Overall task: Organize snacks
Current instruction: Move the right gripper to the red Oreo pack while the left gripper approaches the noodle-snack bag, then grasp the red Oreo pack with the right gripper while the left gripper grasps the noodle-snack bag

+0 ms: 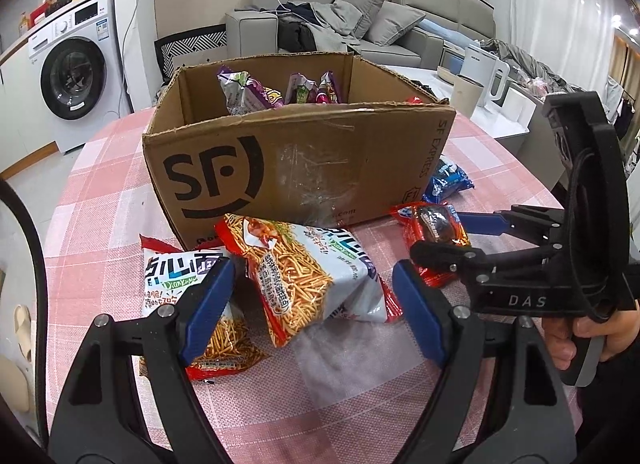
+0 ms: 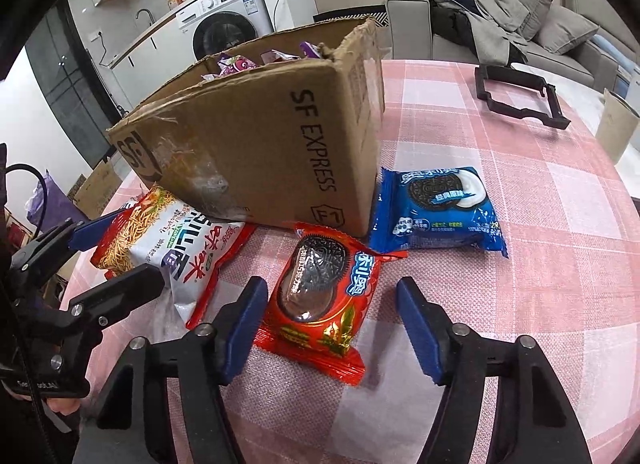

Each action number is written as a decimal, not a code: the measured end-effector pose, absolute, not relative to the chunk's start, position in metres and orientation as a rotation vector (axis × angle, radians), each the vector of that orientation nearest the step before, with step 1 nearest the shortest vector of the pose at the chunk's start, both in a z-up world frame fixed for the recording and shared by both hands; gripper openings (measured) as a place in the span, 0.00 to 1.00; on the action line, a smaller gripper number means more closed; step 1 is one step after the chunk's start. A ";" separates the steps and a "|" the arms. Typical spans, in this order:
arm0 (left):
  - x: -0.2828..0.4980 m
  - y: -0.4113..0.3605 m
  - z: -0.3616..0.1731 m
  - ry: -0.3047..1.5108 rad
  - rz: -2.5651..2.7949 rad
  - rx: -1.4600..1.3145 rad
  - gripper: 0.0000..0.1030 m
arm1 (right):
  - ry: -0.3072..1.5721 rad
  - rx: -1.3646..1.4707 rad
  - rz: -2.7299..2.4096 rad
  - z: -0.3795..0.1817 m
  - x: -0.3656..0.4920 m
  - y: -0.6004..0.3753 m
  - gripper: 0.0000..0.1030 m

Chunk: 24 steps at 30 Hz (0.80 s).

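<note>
Left gripper is hovering with jaws apart, straddling the noodle-snack bag that is leaning against the front of the SF cardboard box. Right gripper is hanging just right of that, jaws apart around the red Oreo pack lying at the box's front corner; pads not touching.

Red cookie packet between parted jaws of right gripper, beside cardboard box.

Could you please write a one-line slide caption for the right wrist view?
Right gripper straddles a red cookie packet beside the cardboard box.
</note>
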<state>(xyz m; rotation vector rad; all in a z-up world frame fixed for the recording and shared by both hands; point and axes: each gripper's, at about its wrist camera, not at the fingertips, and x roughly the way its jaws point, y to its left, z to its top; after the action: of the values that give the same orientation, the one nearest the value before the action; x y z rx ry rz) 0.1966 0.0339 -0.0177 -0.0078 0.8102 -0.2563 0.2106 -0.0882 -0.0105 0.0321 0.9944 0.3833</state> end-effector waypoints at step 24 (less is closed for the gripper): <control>0.200 0.020 -0.029 0.816 -0.242 0.006 0.77 | 0.915 0.145 0.446 0.004 0.171 -0.120 0.45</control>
<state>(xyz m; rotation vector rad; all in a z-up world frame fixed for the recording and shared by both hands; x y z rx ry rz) 0.1995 0.0197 -0.0291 0.0059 0.8164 -0.2424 0.1707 -0.1198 0.0040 0.1452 0.9146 0.4462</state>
